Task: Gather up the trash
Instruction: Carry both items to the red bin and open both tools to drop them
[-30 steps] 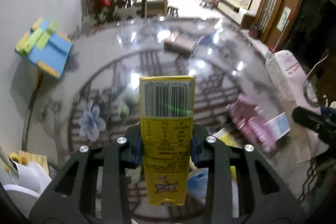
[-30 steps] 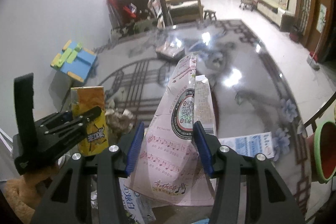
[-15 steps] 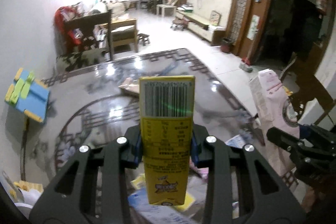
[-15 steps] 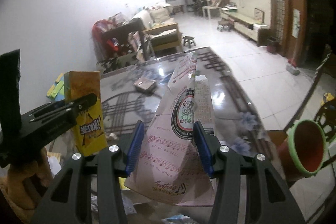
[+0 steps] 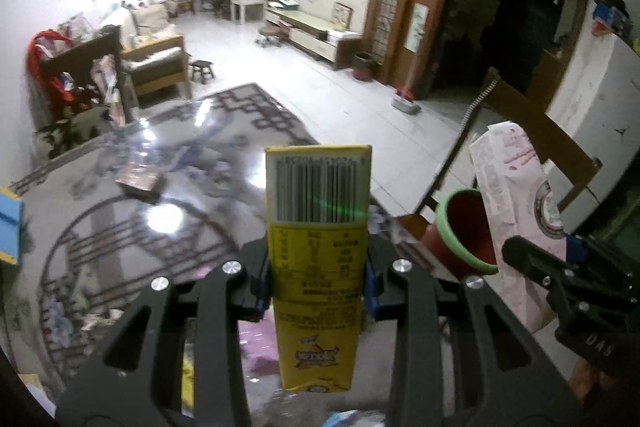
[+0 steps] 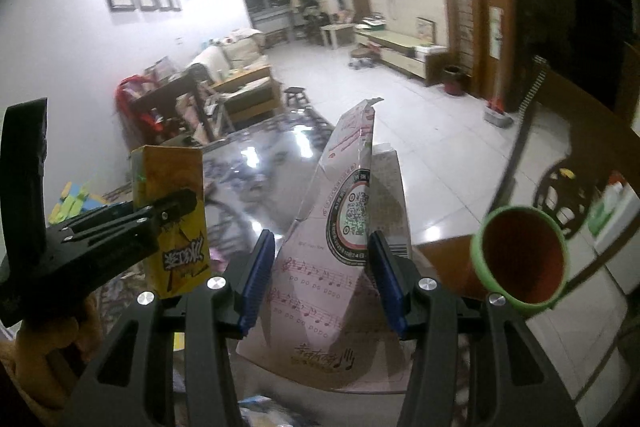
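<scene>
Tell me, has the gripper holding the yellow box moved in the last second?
Yes. The left gripper, shut on the yellow box, has swung toward the table's edge: the red bin with the green rim now sits beside the box, and the patterned table has slid aside.

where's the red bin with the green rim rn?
The red bin sits low right in the right wrist view, off the table edge, right of the pink carton.

Black tongs (image 5: 318,283) with blue pads (image 6: 256,281) and silver screws (image 6: 426,283).
</scene>
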Tool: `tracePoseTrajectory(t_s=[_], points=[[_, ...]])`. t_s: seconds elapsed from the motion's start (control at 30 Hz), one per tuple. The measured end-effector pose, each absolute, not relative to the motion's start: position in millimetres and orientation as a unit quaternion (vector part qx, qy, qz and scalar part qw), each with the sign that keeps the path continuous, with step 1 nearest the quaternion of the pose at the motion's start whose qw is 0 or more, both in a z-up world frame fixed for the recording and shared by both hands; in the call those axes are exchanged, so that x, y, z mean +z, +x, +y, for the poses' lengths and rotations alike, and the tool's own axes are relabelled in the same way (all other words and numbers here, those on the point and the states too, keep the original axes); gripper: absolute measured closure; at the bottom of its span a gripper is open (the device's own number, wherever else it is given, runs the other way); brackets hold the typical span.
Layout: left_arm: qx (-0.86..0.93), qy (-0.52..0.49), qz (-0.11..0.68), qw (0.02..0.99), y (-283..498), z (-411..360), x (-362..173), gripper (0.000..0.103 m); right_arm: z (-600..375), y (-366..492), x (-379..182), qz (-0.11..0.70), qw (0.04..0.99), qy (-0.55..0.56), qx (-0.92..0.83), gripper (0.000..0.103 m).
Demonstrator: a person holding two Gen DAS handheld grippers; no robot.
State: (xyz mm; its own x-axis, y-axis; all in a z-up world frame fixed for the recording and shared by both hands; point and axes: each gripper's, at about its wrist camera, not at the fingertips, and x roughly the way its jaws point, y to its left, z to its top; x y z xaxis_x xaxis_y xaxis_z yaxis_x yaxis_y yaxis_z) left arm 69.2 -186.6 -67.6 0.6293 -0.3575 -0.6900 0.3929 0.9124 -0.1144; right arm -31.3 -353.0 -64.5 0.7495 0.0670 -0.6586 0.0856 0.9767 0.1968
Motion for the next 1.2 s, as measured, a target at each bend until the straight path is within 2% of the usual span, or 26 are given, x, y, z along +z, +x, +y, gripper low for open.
tracePoseTrajectory(t_s=[0.3,0.6,1.17,1.2], points=[[-0.28,0.031,0.405,0.87,81.2,-282.4,-87.8,0.07,-443.9,-33.3,-86.5,0.373,0.914,0.136,-0.079,0.055],[-0.336,0.038,0.429,0.837,104.5,-372.8,-113.1,0.07,-559.7,-13.8,-135.0,0.405,0.885,0.19,-0.13,0.055],[-0.416,0.07,0.468,0.777,138.9,-536.0,-184.4,0.07,-661.2,0.6,-196.3,0.446,0.847,0.213,-0.196,0.053],[-0.416,0.069,0.468,0.777,140.2,-539.6,-184.3,0.067,-665.7,2.6,-199.8,0.448,0.846,0.213,-0.198,0.053]])
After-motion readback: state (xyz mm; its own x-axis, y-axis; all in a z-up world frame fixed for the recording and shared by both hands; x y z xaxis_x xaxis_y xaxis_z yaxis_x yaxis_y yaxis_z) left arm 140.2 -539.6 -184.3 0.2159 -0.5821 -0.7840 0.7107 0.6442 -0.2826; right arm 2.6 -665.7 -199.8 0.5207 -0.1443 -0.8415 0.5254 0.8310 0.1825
